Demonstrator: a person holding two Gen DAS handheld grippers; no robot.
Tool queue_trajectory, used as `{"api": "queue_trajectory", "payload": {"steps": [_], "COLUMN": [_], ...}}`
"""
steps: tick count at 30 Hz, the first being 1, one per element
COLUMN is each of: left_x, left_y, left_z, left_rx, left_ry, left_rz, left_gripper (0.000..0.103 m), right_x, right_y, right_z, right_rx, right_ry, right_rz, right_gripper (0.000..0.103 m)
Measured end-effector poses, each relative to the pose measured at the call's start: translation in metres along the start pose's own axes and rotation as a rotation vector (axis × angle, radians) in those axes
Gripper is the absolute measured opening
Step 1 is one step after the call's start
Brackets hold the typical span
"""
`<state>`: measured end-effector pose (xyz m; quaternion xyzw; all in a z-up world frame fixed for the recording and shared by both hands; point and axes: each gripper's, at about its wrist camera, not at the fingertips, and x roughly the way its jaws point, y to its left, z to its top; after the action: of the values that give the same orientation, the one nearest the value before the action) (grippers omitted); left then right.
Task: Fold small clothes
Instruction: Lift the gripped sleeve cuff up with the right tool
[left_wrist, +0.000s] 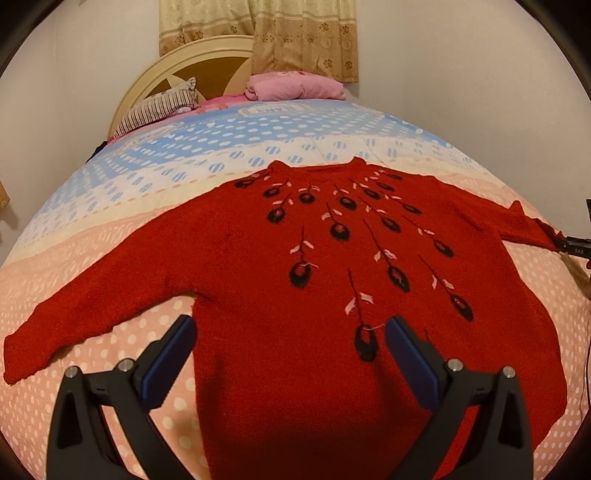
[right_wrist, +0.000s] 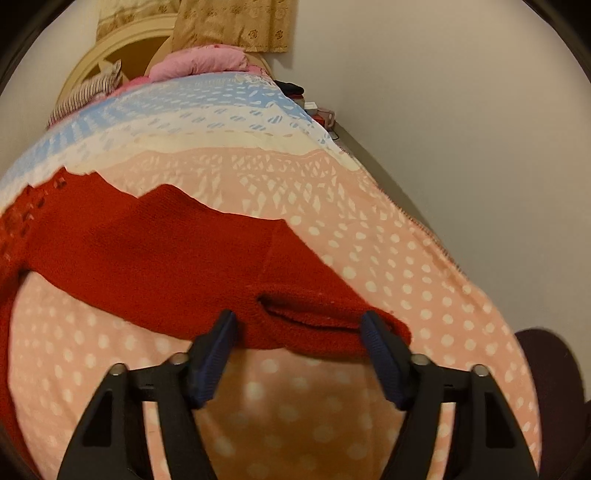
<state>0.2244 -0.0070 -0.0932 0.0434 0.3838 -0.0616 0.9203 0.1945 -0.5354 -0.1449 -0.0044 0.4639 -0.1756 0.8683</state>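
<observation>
Garment: red knitted sweater (left_wrist: 258, 258) with black-and-pink flower embroidery, spread flat and front up on the bed, neck toward the headboard, both sleeves out to the sides.
Support: polka-dot bedspread (left_wrist: 110, 229) in pink, cream and blue bands.
Left gripper (left_wrist: 290, 325): black frame, blue pads, jaws released and wide apart; it hovers over the sweater's lower body, one finger above the side edge, the other over the embroidery; nothing held.
Right gripper (right_wrist: 299, 319): jaws parted, straddling the cuff (right_wrist: 325, 317) of the sweater's right sleeve; the pads sit at either side of the cuff, and whether they press it cannot be told.
Cuff: open end faces the gripper, lying on the pink band.
Background: pink folded bedding (left_wrist: 295, 86), striped pillow (left_wrist: 159, 107), cream headboard (left_wrist: 192, 51), patterned curtain (left_wrist: 295, 33).
</observation>
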Motion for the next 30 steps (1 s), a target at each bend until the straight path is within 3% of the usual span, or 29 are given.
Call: {"api": "queue_trajectory", "payload": {"steps": [2,6,7,8,9,10,22,30], "left_x": [-0.002,-0.002,-0.001,-0.001,-0.001,-0.002,-0.010,-0.011], "left_y": [-0.001,-0.001,-0.001,-0.001,-0.002,0.000,0.016,0.032], "left_z": [-0.001,-0.001,-0.001,-0.001,-0.002,-0.002,-0.001,-0.004], "left_rx": [0.000,-0.003,-0.002,-0.003,-0.005,-0.008,-0.035,-0.065], "left_ry": [0.000,0.000,0.000,0.001,0.004,0.002,-0.021,-0.027], "left_rz": [-0.003,-0.003,-0.002,-0.003,-0.003,-0.005,-0.017,-0.021], "left_gripper": [0.103,0.103,0.103,0.103,0.103,0.103,0.103,0.103], "right_x": [0.003,0.004,0.007,0.010,0.014,0.015,-0.065,-0.117], "right_y": [-0.002,-0.010,-0.013,-0.014,-0.014,-0.014,0.009,0.069], "right_z": [0.004,0.012,0.014,0.014,0.014,0.014,0.066,0.105], "right_rx": [-0.009,-0.005,0.001,0.004,0.010,0.010,0.087,-0.015], "right_ry": [0.005,-0.004,0.008,0.026,0.046,0.053,-0.062,-0.106], "right_rz": [-0.023,-0.056,-0.034,-0.002,0.033,0.039,0.218,0.308], "right_gripper": [0.057,0.056,0.048,0.023,0.010,0.008,0.007,0.007]}}
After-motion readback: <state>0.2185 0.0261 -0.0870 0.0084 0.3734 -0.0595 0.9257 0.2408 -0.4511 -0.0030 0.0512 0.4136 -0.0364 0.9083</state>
